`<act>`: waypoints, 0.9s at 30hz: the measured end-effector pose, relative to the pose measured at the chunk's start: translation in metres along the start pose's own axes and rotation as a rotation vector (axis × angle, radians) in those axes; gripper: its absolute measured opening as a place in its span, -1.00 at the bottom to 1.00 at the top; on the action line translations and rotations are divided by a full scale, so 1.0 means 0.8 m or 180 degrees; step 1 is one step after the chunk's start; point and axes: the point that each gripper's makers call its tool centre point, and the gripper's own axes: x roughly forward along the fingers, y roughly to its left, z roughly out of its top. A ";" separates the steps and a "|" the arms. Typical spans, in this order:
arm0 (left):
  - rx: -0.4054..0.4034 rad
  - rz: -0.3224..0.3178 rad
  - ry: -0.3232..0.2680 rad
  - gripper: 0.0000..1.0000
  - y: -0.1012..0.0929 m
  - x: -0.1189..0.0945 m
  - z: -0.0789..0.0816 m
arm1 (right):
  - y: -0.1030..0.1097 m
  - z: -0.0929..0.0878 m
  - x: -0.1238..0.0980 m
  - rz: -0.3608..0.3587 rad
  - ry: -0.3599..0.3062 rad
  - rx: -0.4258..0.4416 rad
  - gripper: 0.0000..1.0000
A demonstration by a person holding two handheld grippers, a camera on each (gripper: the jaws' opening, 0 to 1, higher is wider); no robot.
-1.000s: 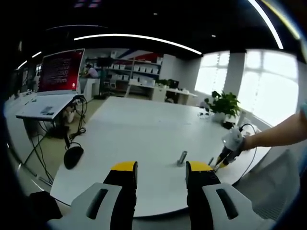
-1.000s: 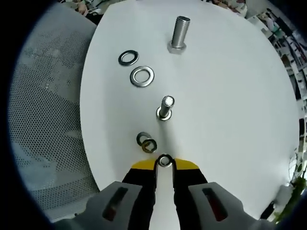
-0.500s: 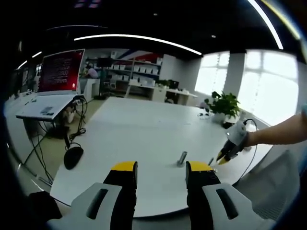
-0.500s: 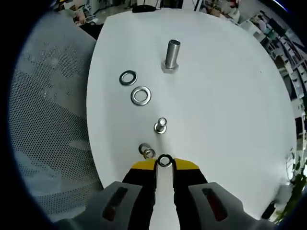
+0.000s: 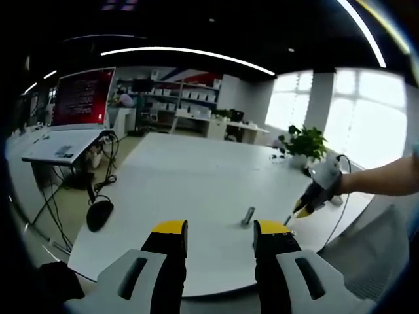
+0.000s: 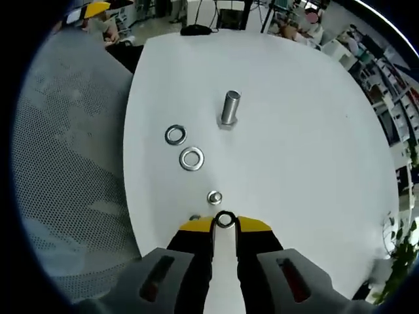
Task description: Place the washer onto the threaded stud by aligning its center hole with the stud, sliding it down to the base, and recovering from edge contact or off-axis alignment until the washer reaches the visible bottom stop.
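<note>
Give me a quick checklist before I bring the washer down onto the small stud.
1. Washer held: ok. The right gripper is shut on the small washer, pinched by its edge at the jaw tips.
2. Target visible: ok. The small stud stands upright just ahead of the jaw tips.
3. Hole over stud axis: not ok. The washer sits short of the stud and slightly to one side.
4. Stud free of washers: cannot tell; its base is too small to read.
5. Nearby clutter: ok. Two loose washers and the large bolt lie beyond the stud.
6. Left gripper: ok. Open, holding nothing, away from the stud.
</note>
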 end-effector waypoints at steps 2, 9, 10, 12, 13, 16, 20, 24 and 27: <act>0.0000 -0.0002 0.0003 -0.23 0.000 0.000 0.000 | 0.001 0.008 -0.003 0.0010 -0.0060 0.0009 -0.73; -0.0003 0.0002 0.0004 -0.23 0.000 0.000 0.000 | 0.008 0.025 0.000 0.0046 -0.0093 -0.0065 -0.74; -0.0004 0.0002 0.0006 -0.23 0.000 0.000 0.000 | 0.010 0.027 0.001 0.0064 -0.0084 -0.0090 -0.74; -0.0004 0.0003 0.0005 -0.23 0.000 -0.001 0.000 | 0.012 0.030 0.002 0.0094 -0.0102 -0.0124 -0.74; -0.0004 0.0005 0.0005 -0.23 0.000 -0.001 0.000 | 0.013 0.031 0.003 0.0106 -0.0094 -0.0123 -0.74; -0.0006 0.0007 0.0010 -0.23 0.000 -0.001 -0.001 | 0.013 0.029 0.006 0.0091 -0.0032 -0.0175 -0.74; -0.0006 0.0005 0.0014 -0.23 0.000 -0.001 -0.001 | 0.012 0.025 0.010 0.0104 0.0032 -0.0186 -0.74; -0.0004 0.0000 0.0018 -0.23 0.000 0.000 -0.001 | 0.009 0.021 0.013 0.0103 0.0082 -0.0192 -0.74; -0.0003 -0.0005 0.0021 -0.23 -0.001 0.000 -0.001 | 0.010 0.023 0.013 0.0110 0.0073 -0.0161 -0.74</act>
